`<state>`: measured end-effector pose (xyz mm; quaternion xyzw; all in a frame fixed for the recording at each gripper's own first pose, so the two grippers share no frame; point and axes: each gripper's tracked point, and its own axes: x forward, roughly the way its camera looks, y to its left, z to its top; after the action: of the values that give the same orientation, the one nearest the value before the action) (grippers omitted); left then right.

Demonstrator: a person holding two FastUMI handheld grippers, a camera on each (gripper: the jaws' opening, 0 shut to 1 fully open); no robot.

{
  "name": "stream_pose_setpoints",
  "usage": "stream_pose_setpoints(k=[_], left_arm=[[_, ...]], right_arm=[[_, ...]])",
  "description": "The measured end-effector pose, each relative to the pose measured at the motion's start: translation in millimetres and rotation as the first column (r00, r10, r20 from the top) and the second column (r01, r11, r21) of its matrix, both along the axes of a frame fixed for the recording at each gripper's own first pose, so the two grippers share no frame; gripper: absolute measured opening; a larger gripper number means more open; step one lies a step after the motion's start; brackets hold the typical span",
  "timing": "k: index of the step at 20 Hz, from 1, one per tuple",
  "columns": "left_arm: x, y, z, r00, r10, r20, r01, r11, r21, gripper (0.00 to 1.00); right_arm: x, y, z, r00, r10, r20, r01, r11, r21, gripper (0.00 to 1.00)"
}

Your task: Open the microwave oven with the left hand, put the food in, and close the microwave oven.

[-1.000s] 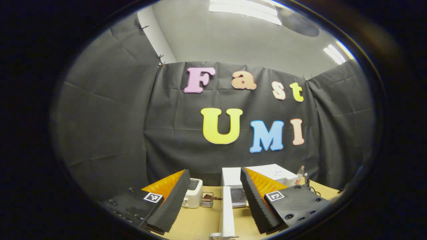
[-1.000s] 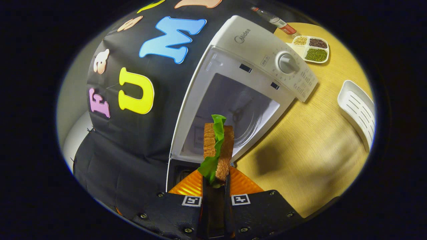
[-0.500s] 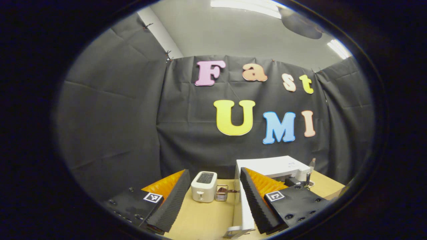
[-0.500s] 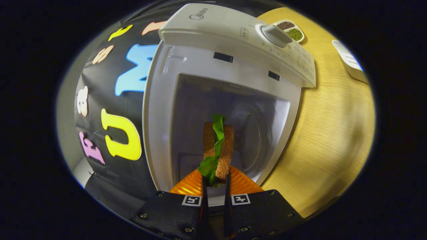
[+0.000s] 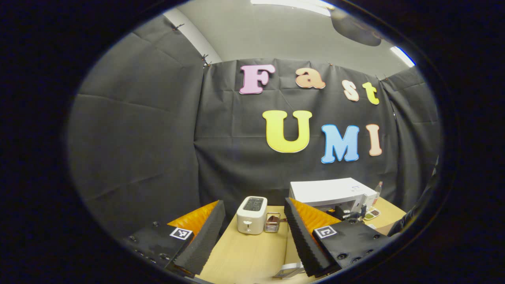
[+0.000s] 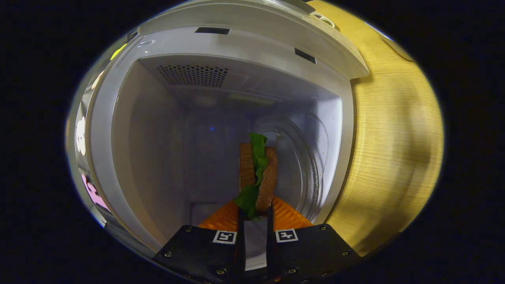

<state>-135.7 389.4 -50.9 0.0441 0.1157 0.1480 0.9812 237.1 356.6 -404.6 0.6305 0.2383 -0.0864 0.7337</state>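
My right gripper [image 6: 254, 211] is shut on a sandwich [image 6: 258, 173] of brown bread with a green lettuce leaf, held on edge. The sandwich is in the mouth of the open white microwave [image 6: 118, 130], in front of its glass turntable [image 6: 303, 165]. This view is rolled, so the turntable stands at the right. In the left gripper view the microwave [image 5: 331, 191] sits on the table at the back right, with the other gripper [image 5: 347, 213] dark at its front. My left gripper [image 5: 253, 203] is open and holds nothing.
A white toaster [image 5: 251, 216] and a small glass holder [image 5: 272, 223] stand on the wooden table [image 5: 248, 256] left of the microwave. A small dish [image 5: 372, 214] lies to the microwave's right. A dark sleeve [image 5: 414, 213] shows at the right edge. Bare tabletop [image 6: 394, 138] lies beside the oven.
My right gripper has carried the sandwich forward from in front of the oven into its cavity. The left gripper has swung away, and the door's white edge has left the gap between its fingers.
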Motion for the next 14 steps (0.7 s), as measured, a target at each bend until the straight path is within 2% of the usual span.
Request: stream_pose_setpoints(k=[2, 3, 5, 6, 7, 8, 10, 14], left_arm=[[9, -4, -3, 1.0, -0.015, 0.009, 0.015, 1.0, -0.01, 0.96], [14, -5, -6, 1.0, -0.017, 0.01, 0.017, 1.0, -0.011, 0.96], [28, -12, -14, 0.999, -0.037, 0.006, 0.038, 0.999, -0.034, 0.98], [34, -18, -16, 0.999, -0.048, 0.009, 0.048, 0.998, -0.043, 0.96], [41, -23, -17, 0.998, -0.063, 0.016, 0.064, 0.997, -0.053, 0.97], [46, -29, -18, 0.997, -0.078, 0.02, 0.079, 0.995, -0.061, 0.96], [52, -40, -21, 0.993, -0.111, 0.027, 0.112, 0.991, -0.069, 0.96], [79, -68, -24, 0.984, -0.174, 0.046, 0.177, 0.98, -0.09, 0.96]], right_arm=[[-7, 1, -4, 0.998, 0.052, -0.04, -0.054, 0.998, -0.043, 0.27], [-11, 1, -5, 0.995, 0.081, -0.051, -0.084, 0.994, -0.065, 0.33], [-25, -1, -2, 0.988, 0.133, -0.08, -0.141, 0.984, -0.112, 0.35], [-30, -4, -2, 0.984, 0.154, -0.092, -0.166, 0.976, -0.142, 0.39], [-39, -6, -2, 0.979, 0.175, -0.106, -0.192, 0.966, -0.176, 0.59], [-48, -8, -1, 0.973, 0.2, -0.116, -0.222, 0.951, -0.214, 0.59], [-66, -16, 10, 0.959, 0.263, -0.109, -0.284, 0.908, -0.309, 0.59], [-92, -37, 46, 0.914, 0.392, -0.106, -0.391, 0.78, -0.489, 0.59]])
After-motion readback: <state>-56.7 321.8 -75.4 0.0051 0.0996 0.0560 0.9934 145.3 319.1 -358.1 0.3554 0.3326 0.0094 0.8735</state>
